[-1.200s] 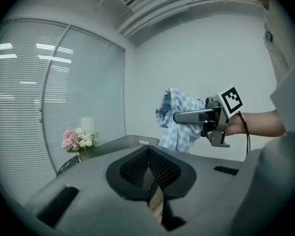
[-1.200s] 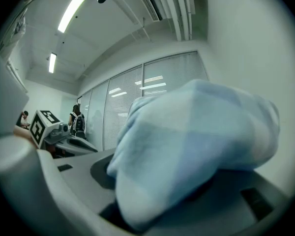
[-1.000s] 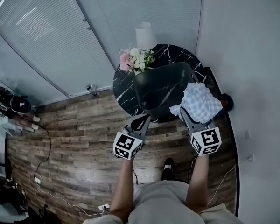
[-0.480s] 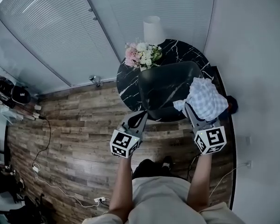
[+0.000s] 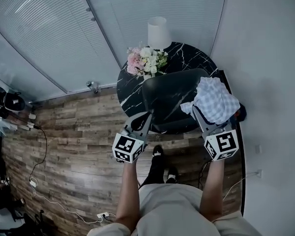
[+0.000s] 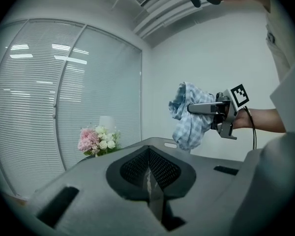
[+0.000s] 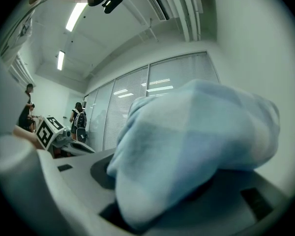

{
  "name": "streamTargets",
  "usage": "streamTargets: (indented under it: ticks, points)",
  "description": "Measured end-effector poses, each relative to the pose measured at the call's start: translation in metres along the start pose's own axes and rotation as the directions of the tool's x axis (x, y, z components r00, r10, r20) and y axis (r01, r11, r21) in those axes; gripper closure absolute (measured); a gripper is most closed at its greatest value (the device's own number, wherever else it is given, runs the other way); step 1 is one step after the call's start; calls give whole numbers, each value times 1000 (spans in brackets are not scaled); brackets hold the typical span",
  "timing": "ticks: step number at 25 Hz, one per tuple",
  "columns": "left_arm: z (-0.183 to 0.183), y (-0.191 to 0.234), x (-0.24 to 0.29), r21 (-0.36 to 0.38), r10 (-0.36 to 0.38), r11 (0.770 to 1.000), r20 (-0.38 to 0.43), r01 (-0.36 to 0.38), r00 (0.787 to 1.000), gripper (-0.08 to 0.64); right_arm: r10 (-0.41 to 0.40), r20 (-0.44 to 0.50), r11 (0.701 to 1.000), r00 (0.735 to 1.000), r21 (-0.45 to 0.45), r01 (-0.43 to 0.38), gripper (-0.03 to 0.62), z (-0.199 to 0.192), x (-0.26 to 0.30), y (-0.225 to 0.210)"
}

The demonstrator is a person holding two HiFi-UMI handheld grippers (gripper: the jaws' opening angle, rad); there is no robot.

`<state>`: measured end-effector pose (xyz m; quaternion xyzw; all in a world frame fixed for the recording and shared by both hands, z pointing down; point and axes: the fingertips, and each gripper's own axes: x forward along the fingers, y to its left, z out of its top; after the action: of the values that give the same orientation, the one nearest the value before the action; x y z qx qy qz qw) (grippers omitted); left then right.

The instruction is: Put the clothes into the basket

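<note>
A blue-and-white checked cloth (image 5: pixel 214 100) hangs bunched from my right gripper (image 5: pixel 197 113), which is shut on it above the right rim of the dark basket (image 5: pixel 167 97). In the right gripper view the cloth (image 7: pixel 187 151) fills the jaws and hides them. From the left gripper view the same cloth (image 6: pixel 189 124) droops from the right gripper (image 6: pixel 191 108) in mid-air. My left gripper (image 5: pixel 146 116) is at the basket's near left edge, its jaws (image 6: pixel 150 181) shut with nothing between them.
The basket stands on a round black marble table (image 5: pixel 187 58) with a bunch of flowers (image 5: pixel 145 60) and a white lamp (image 5: pixel 157 32) behind it. A wall runs close on the right, glass blinds at the back. Cables lie on the wooden floor (image 5: pixel 69 132).
The person has stepped nearer the table and the view has shifted. Both grippers keep their places by the basket, the cloth still in the right one.
</note>
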<state>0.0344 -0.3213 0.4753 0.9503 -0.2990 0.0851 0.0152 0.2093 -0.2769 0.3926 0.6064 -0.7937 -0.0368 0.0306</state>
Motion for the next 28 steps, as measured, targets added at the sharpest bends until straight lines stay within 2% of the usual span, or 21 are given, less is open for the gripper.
streamTargets:
  ticks: [4,10,15,22,28]
  points:
    - [16,38,22,-21,19,1000,41,-18,999,548,-5,4,999,1000,-35,5,371,10,25,-15]
    - [39,71,61,-14,-8,1000,78,9,997,548,-12,-22,999,1000,-33,11,371,9,62,-31]
    - [45,84,86,-10,-42,999,74,43,996,548,1,-41,998,999,-58,-4,371,11,84,-35]
    - [49,101,105,14,-91,996,55,90,994,548,-31,-64,999,997,-36,28,371,4,106,-43]
    - [42,128,115,-17,-108,994,59,109,992,548,-38,-90,999,995,-10,38,371,-9,126,-41]
